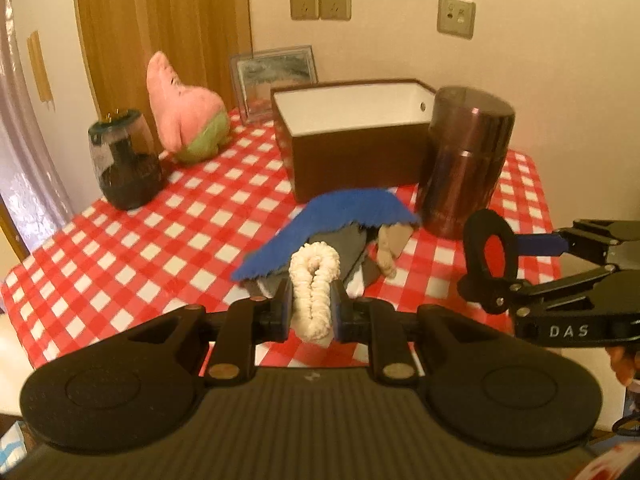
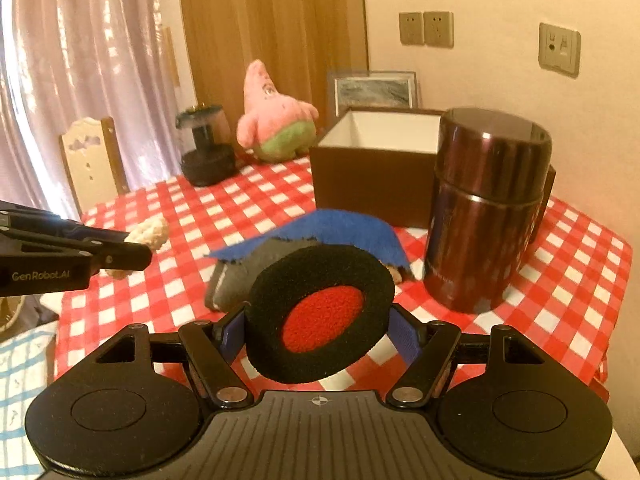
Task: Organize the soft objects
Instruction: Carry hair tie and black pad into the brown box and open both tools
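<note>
Left gripper [image 1: 314, 312]: jaws narrow on cream scrunchie [image 1: 314, 292]. Right gripper [image 2: 320, 332]: jaws wide, gripping foam ring [image 2: 320, 312]. Step: carry. Next, probably: release both into box [image 1: 360, 148].

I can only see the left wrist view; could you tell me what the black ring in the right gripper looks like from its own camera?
Observer: The black foam ring is a thick oval pad with a red fuzzy centre, clamped by its edges in the right gripper.
Operator: Thank you. Is anything behind the metal canister on that side?
Observer: From the right wrist, the brown box runs behind the metal canister, and its white inside looks empty as far as visible.
Operator: And how does my left gripper appear from there?
Observer: The left gripper enters from the left edge, with the cream scrunchie sticking out above and below its fingers.
</note>
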A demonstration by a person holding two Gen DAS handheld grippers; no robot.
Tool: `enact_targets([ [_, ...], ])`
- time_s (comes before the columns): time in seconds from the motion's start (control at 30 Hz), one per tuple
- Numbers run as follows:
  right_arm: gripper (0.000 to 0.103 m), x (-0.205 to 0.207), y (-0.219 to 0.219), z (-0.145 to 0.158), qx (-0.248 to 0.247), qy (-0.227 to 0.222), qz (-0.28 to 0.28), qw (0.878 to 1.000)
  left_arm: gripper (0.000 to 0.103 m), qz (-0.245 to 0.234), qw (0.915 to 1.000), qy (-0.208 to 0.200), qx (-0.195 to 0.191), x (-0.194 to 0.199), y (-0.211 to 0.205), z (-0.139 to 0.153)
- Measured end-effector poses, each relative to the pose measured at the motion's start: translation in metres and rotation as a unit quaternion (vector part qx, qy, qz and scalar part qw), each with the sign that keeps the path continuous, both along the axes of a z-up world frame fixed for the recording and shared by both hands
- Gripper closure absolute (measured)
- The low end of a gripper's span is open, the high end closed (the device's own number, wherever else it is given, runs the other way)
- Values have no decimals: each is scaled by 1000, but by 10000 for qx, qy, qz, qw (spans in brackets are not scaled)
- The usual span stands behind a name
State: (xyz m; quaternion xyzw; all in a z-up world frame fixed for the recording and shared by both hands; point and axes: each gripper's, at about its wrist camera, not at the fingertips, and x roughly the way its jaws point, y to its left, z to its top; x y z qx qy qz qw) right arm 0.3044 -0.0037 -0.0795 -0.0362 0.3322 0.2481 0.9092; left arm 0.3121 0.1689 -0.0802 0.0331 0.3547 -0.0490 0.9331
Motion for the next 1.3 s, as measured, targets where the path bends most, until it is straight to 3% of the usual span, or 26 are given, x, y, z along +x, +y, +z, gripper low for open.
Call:
enact_targets([
  [0.37, 31, 17, 6, 20, 202, -126, -213, 9995, 85, -356, 9987, -351, 65, 28, -2, 35],
  [0.6, 31, 37, 27, 12, 137, 30, -879, 9960, 85, -968, 9949, -252, -117, 71, 16, 24],
  [0.9, 31, 61, 65, 2, -25, 222, -1391, 9900, 85, -1825, 9828, -47, -284, 120, 49, 5],
  [1.3, 31, 146, 91, 34, -227, -304, -1474, 9883, 85, -2135, 9759, -346, -282, 203, 79, 30],
])
